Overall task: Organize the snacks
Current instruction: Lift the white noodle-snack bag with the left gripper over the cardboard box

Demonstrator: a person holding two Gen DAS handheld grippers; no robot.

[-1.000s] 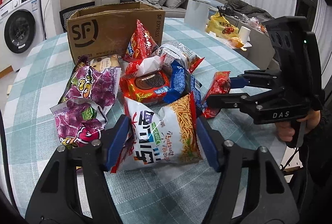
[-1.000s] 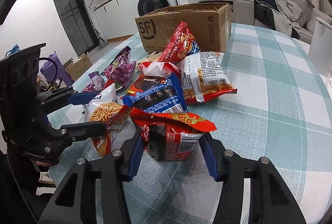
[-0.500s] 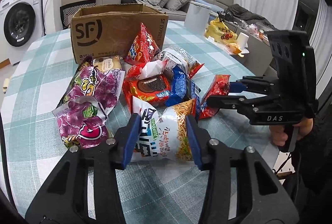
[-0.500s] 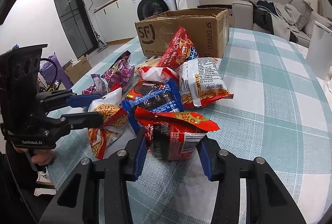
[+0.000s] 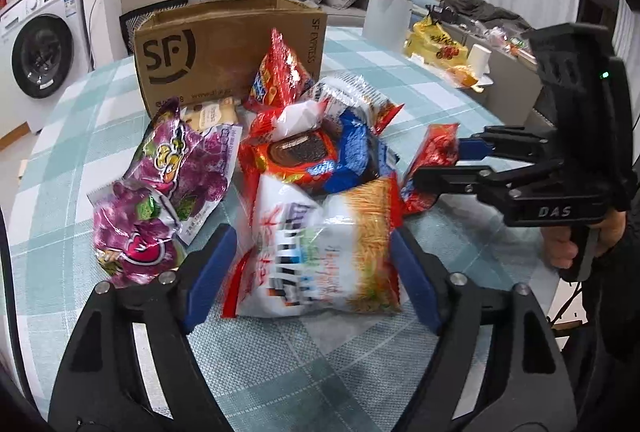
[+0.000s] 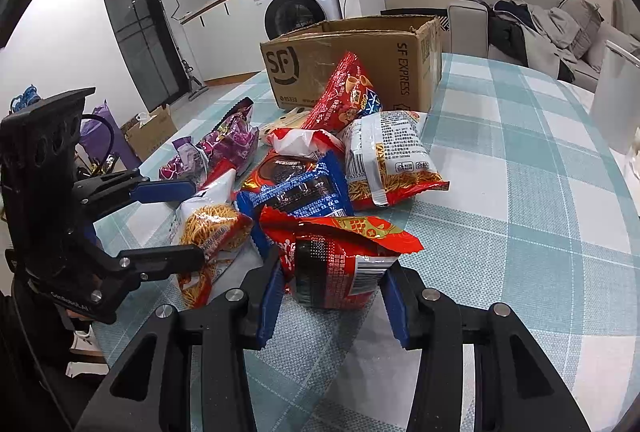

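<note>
Sorting barely begun; snack pile heaped on bench just in front of cardboard box, none visibly inside it; left gripper opening, noodle packet between its blue pads, contact on either side unclear; right gripper pinching red packet at near edge of pile, farthest from box; purple bags lying left of pile, box behind them; remaining: nearly every packet to place; legible: "SF" logo and "SF EXPRESS" on box, "DAS" on right gripper body; packet print too blurred to read.
</note>
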